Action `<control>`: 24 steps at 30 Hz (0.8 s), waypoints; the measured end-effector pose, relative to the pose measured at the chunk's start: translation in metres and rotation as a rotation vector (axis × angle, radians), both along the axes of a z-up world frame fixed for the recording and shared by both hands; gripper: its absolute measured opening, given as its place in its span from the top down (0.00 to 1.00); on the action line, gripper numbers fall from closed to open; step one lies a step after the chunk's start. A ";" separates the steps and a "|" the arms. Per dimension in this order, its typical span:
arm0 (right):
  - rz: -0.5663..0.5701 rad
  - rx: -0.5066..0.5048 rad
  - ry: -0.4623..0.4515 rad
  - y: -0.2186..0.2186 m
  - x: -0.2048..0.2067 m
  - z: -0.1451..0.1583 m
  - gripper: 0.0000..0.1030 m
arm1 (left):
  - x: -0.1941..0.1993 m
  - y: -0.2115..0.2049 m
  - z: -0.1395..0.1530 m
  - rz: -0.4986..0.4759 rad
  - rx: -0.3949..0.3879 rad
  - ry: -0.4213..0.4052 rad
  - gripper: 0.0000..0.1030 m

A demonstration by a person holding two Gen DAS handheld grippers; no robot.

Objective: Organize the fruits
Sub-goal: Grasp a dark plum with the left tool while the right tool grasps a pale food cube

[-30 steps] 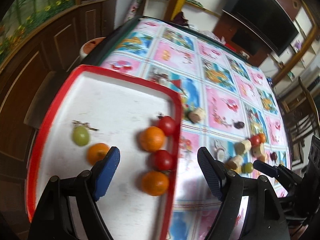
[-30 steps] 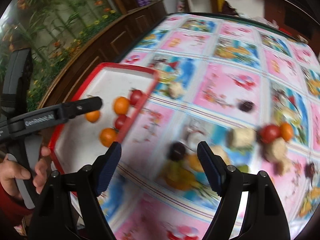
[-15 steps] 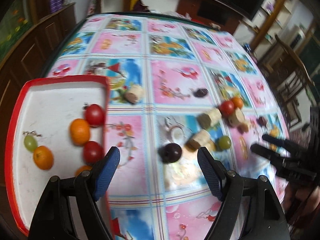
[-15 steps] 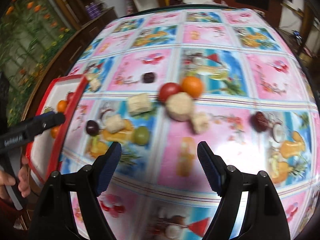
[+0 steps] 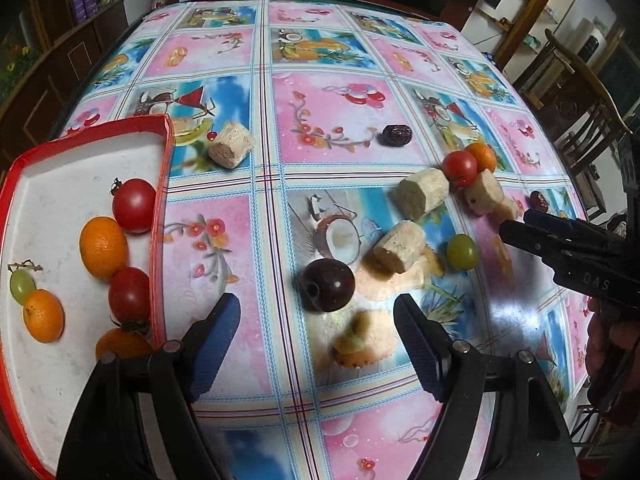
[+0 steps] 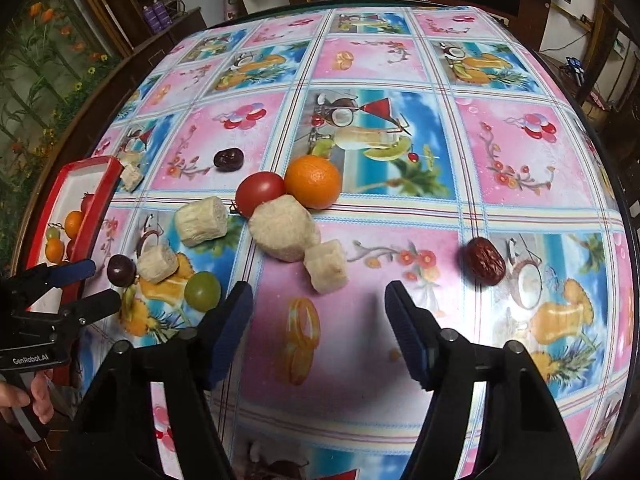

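left gripper point(image 5: 316, 328) spread and empty, dark plum point(image 5: 327, 285) on the cloth just beyond its tips, right of the red tray point(image 5: 162, 216); right gripper point(image 6: 318, 316) likewise spread and empty; advise lowering squarely astride the plum, closing gently lest it roll

A table covered in a fruit-print oilcloth point(image 5: 320, 128) carries a red-rimmed white tray point(image 5: 162, 184), sugarcane pieces point(image 5: 418, 196), a dark plum point(image 5: 327, 285), a green grape point(image 5: 462, 251) and two red dates point(image 6: 484, 261).

Three tomatoes point(image 5: 134, 205), four oranges point(image 5: 103, 246), two grapes point(image 5: 462, 251).
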State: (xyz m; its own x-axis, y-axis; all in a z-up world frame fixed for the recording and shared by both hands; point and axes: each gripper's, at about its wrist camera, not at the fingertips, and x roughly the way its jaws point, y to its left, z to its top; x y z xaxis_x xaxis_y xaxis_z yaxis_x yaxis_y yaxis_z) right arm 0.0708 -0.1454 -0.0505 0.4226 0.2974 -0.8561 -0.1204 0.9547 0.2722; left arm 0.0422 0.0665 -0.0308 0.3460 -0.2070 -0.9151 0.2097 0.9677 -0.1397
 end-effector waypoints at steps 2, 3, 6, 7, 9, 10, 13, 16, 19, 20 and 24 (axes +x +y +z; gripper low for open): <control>0.010 -0.009 0.001 0.003 0.003 -0.001 0.35 | 0.001 0.000 -0.001 -0.003 0.006 -0.001 0.27; 0.013 -0.016 0.001 0.005 0.005 -0.002 0.36 | 0.002 -0.002 -0.002 -0.005 0.009 -0.002 0.33; 0.021 -0.029 0.003 0.009 0.009 -0.003 0.38 | 0.005 -0.005 -0.006 -0.017 0.016 0.011 0.52; 0.021 -0.034 0.004 0.010 0.010 -0.004 0.40 | 0.006 -0.006 -0.006 -0.020 0.022 0.002 0.54; 0.024 -0.044 0.006 0.013 0.012 -0.005 0.44 | 0.006 -0.007 -0.006 -0.031 0.022 -0.002 0.64; 0.027 -0.050 0.008 0.013 0.014 -0.007 0.50 | 0.006 -0.007 -0.006 -0.036 0.018 -0.001 0.70; 0.023 -0.078 0.008 0.014 0.017 -0.010 0.75 | 0.005 -0.011 -0.005 -0.051 0.011 -0.007 0.74; 0.019 -0.057 0.006 0.011 0.016 -0.008 0.79 | 0.004 -0.010 -0.005 -0.052 -0.005 -0.001 0.74; 0.021 -0.045 -0.001 0.009 0.011 -0.005 0.79 | 0.002 -0.006 -0.004 -0.042 -0.023 0.004 0.74; 0.021 -0.040 -0.003 0.009 0.010 -0.003 0.79 | 0.002 -0.004 -0.003 -0.038 -0.029 0.004 0.74; 0.024 -0.013 -0.009 0.008 0.004 0.003 0.79 | 0.000 0.001 0.003 -0.022 -0.055 0.000 0.74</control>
State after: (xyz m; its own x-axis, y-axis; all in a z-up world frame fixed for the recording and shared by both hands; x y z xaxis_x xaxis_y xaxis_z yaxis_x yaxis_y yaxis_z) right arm 0.0744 -0.1372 -0.0472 0.4236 0.2963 -0.8560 -0.1457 0.9550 0.2584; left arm 0.0427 0.0670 -0.0280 0.3406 -0.2640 -0.9024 0.2304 0.9539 -0.1921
